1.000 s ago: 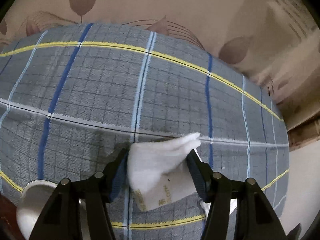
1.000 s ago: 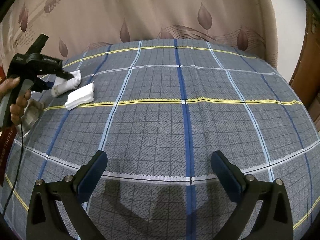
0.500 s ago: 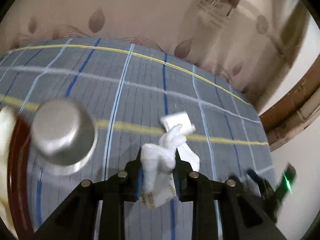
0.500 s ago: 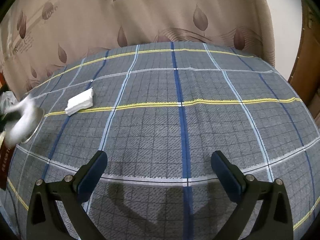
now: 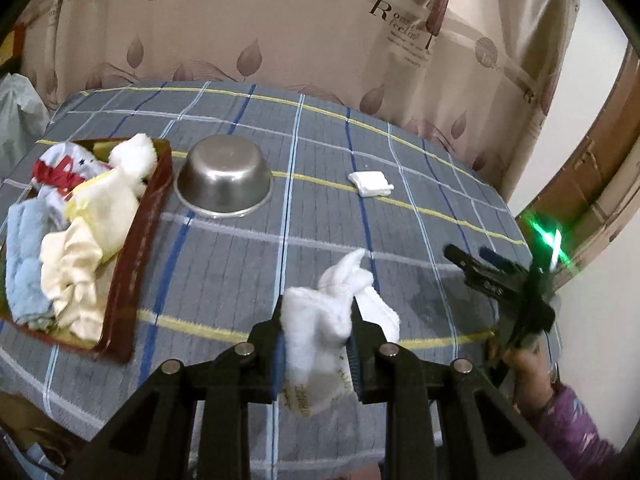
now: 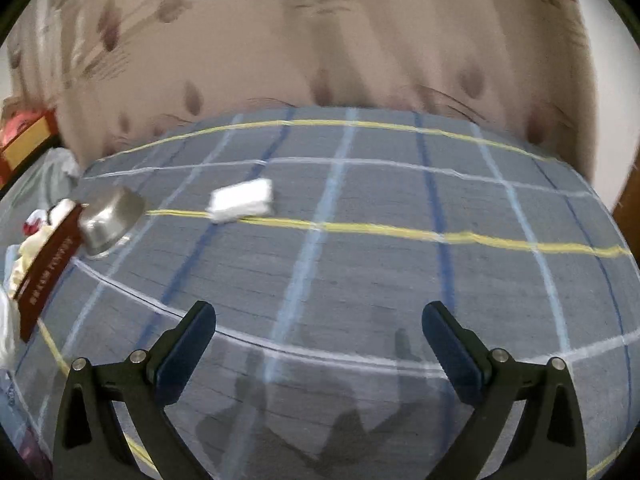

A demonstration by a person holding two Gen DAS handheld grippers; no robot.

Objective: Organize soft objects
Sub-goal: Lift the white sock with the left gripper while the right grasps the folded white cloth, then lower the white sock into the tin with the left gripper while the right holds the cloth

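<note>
My left gripper [image 5: 318, 312] is shut on a white sock [image 5: 328, 320] and holds it up above the plaid-covered table [image 5: 224, 264]. A folded white cloth [image 5: 370, 183] lies further back on the table; it also shows in the right wrist view [image 6: 241, 199]. A dark red tray [image 5: 140, 236] at the left holds several soft clothes [image 5: 80, 216]. My right gripper [image 6: 320, 340] is open and empty above the table; it also shows at the right of the left wrist view [image 5: 480, 258].
A steel bowl [image 5: 224, 180] stands upside down between the tray and the folded cloth, seen also in the right wrist view [image 6: 110, 220]. A leaf-patterned curtain [image 5: 320, 32] hangs behind the table. A wooden door frame [image 5: 592, 152] is at the right.
My left gripper closed on the sock, lifted it and pulled back high, turning left so the tray and bowl came into view. My right gripper's view swung left and is blurred.
</note>
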